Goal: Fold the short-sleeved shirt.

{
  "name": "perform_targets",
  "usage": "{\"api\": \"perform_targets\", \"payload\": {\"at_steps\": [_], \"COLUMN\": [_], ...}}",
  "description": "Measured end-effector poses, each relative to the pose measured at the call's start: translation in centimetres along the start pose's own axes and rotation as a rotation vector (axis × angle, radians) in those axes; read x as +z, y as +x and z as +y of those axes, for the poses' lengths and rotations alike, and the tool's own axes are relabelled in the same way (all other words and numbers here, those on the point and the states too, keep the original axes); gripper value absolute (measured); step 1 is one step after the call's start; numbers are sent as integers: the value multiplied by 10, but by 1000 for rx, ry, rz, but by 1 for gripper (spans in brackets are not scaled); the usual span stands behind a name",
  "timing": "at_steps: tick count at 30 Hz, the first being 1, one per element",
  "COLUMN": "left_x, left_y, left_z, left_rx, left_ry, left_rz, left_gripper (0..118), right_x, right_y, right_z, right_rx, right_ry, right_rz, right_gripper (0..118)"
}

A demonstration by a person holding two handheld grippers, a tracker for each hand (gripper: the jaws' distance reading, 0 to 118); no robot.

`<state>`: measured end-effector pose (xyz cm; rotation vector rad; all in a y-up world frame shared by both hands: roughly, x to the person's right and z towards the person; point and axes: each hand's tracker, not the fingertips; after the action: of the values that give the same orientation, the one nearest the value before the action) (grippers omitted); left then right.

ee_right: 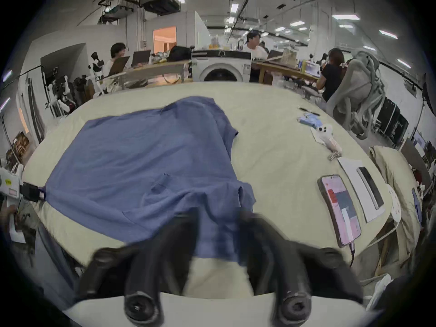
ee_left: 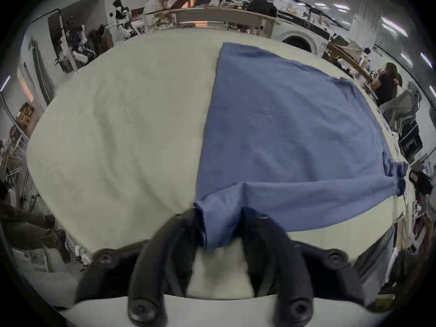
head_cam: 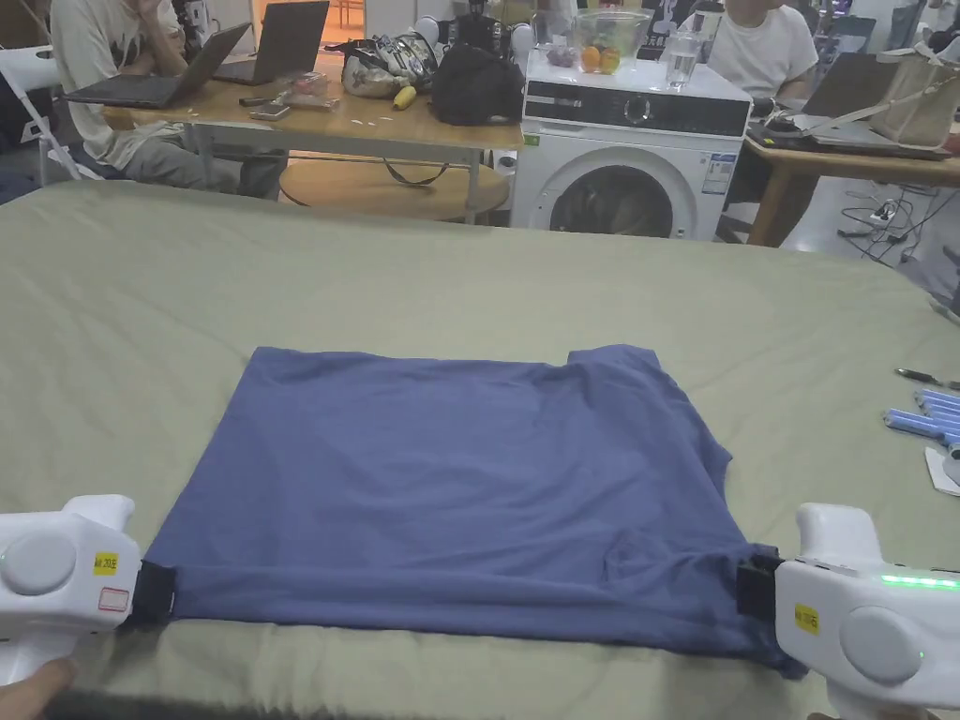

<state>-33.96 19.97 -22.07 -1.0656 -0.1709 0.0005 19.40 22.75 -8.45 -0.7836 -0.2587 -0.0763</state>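
A blue short-sleeved shirt [head_cam: 450, 478] lies spread on the pale green table cover [head_cam: 469, 281], with a sleeve [head_cam: 614, 361] at the far right. Its near edge is pulled straight between my two grippers. My left gripper [head_cam: 155, 592] is shut on the near-left corner, and the left gripper view shows blue cloth [ee_left: 283, 131] bunched between the left gripper's [ee_left: 220, 221] jaws. My right gripper [head_cam: 755, 586] is shut on the near-right corner by the other sleeve. In the right gripper view the shirt [ee_right: 141, 155] runs between the right gripper's [ee_right: 219, 219] blurred jaws, and the left gripper [ee_right: 30, 191] shows far left.
Blue pens and small items [head_cam: 923, 417] lie by the table's right edge. A phone [ee_right: 339, 209] and a white pad [ee_right: 361, 190] sit near the right corner. Beyond the far edge stand a washing machine [head_cam: 628, 150] and desks with seated people.
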Motion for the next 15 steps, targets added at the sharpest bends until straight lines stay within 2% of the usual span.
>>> {"api": "perform_targets", "payload": {"at_steps": [4,6,8,10,11,12,13,14,15], "left_x": [0,0,1,1,3,5,7,11,15], "left_y": [6,8,4,2,2,0,0,-1,-2], "left_z": [-1,-3,-5,-8,-8,-9,-9,-8,-7], "left_rx": [-24,-29,-14,-12,-11,-11,-14,-14,-8], "left_ry": [9,20,33,42,48,59,67,77,102], "left_rz": [-12,-9,-16,-25,-30,-36,-40,-43,-54], "left_gripper": [2,2,2,2,2,2,2,2,2], "right_x": [-18,-33,-47,-44,-40,-39,-38,-36,-32], "right_y": [4,4,4,2,1,2,2,1,1], "right_z": [-9,-17,-28,-33,-31,-28,-27,-24,-22], "right_rx": [53,64,63,84,84,63,32,51,60], "right_ry": [-105,-186,-236,-148,-155,-145,-134,-140,-130], "right_rz": [-11,-24,2,-13,-4,51,73,39,45], "right_gripper": [53,53,52,42,27,1,1,0,0]}}
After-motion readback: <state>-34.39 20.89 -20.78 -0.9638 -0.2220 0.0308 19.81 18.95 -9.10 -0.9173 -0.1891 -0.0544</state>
